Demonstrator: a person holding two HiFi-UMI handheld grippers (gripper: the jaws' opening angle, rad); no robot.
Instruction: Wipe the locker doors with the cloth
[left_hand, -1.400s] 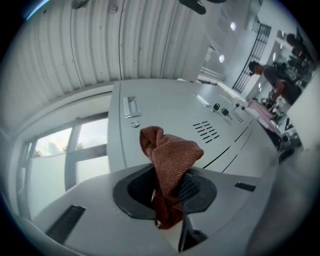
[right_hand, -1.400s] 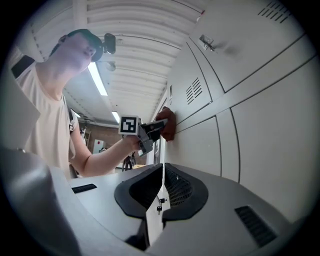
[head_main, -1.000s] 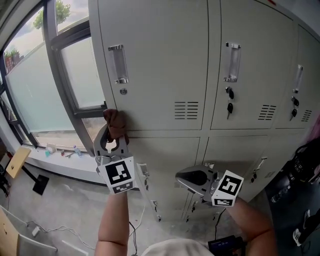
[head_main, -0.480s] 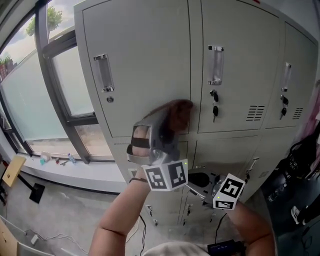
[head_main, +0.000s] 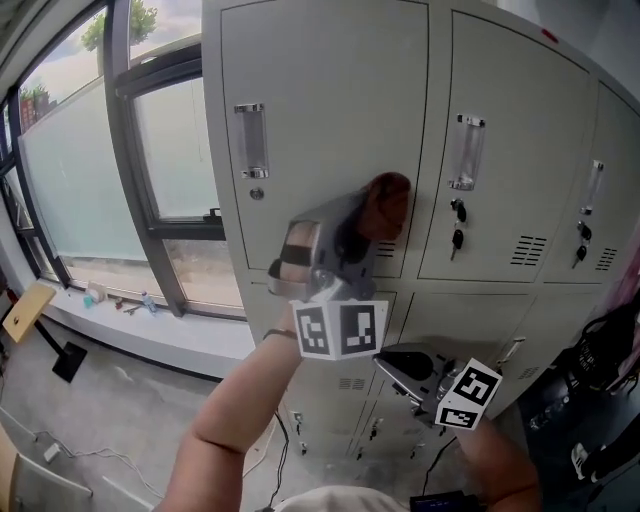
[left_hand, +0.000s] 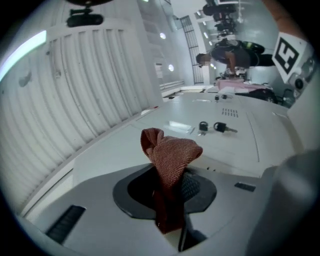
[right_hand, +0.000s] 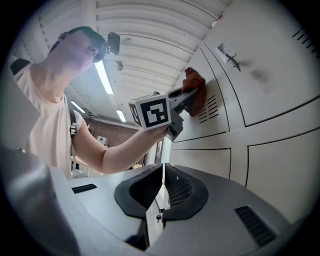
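**A:** The left gripper (head_main: 372, 222), what has it got?

**B:** Its jaws are pinched on a rust-brown cloth (head_main: 388, 198). It is a coarse knit, bunched into a knob above the fingertips, with a tail hanging down between the pads.

**A:** Where does the cloth sit?

**B:** It is pressed against the upper-left locker door (head_main: 320, 110), at the lower right corner, over the vent slots (right_hand: 212, 107).

**A:** Any edges close by?

**B:** The seam to the middle door (head_main: 500, 130) runs just to the right of the cloth. The door's bottom edge lies just below it. The middle door has keys (head_main: 457, 226) hanging from its lock, near the cloth on that side.

**A:** And open room?

**B:** Up and to the left there is plain grey panel as far as the handle (head_main: 251, 140). The handle stands well apart from the cloth, near the door's left edge. Past the lockers on that side is the window (head_main: 80, 190).

**A:** What about the right gripper (head_main: 398, 360)?

**B:** It is low, in front of the lower doors (head_main: 460, 320) and well below the cloth. Its jaws are pressed together with nothing between them.
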